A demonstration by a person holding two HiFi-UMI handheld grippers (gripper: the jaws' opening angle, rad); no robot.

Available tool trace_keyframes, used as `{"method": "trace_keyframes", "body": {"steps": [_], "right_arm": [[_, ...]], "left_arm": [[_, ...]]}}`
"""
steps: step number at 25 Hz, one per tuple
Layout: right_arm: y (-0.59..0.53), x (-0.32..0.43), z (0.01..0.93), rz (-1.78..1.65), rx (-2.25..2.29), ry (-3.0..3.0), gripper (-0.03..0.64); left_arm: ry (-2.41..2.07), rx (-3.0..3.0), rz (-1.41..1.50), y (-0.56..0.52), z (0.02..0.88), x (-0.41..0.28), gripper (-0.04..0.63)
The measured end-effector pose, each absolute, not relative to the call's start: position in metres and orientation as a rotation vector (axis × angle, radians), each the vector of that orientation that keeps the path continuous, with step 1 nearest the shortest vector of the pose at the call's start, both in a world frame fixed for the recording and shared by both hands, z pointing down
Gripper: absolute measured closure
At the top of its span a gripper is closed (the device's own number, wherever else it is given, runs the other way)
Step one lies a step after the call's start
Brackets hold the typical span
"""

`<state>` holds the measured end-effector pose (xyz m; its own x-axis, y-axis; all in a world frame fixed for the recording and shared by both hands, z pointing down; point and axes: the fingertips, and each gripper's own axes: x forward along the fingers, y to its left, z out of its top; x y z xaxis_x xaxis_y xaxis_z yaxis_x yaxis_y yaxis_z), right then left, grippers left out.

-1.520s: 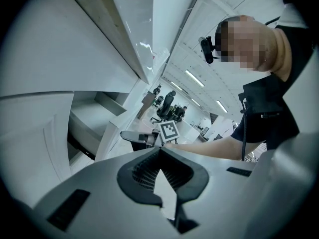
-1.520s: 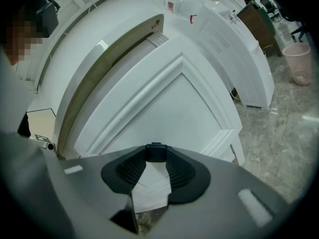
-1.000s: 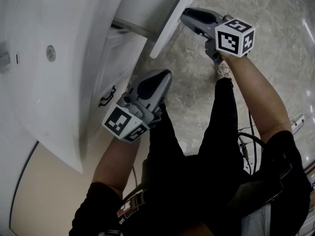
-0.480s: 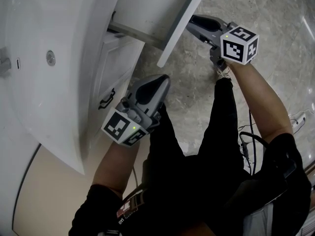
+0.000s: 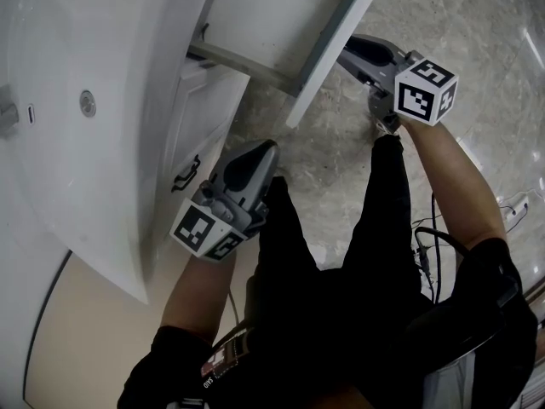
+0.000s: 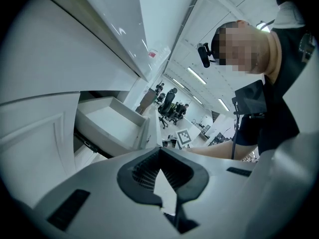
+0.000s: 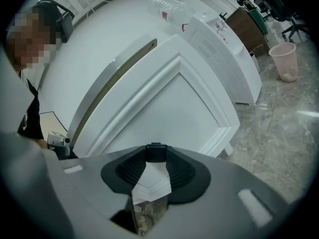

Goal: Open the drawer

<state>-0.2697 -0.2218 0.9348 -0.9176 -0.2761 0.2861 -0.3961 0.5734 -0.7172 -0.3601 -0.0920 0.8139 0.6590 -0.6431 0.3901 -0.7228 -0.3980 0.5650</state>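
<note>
My right claw (image 7: 156, 157) is clamped on the drawer's small dark handle (image 7: 156, 152), which is pinched between the 2 jaw tips at the lower middle of the right gripper view. Behind it, the white drawer front (image 7: 174, 103) with its raised frame fills the middle of that view. In the head view the drawer (image 5: 264, 15) stands pulled out of the white vanity at the top middle, its inside bare and its front edge slanting down toward the frame's centre. My left claw (image 6: 159, 149) has its jaws together with nothing between them. It hangs in the lower middle of the head view, apart from the drawer and near a lower cabinet door (image 5: 200, 113) with 1 dark handle (image 5: 185, 174). The white basin (image 5: 68, 169) fills the left of the frame. Marbled floor (image 5: 341, 169) lies to the right of the cabinet door. A pink bin (image 7: 285, 59) stands at the upper right of the right gripper view.
</note>
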Motion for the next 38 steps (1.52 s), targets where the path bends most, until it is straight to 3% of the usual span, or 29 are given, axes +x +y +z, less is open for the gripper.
{"method": "trace_keyframes", "body": {"steps": [38], "right_arm": [[-0.216, -0.258, 0.937, 1.291, 0.615, -2.642, 0.489]], "left_arm": [[-1.133, 2.134, 0.13, -0.088, 0.798, -0.384, 0.595]]}}
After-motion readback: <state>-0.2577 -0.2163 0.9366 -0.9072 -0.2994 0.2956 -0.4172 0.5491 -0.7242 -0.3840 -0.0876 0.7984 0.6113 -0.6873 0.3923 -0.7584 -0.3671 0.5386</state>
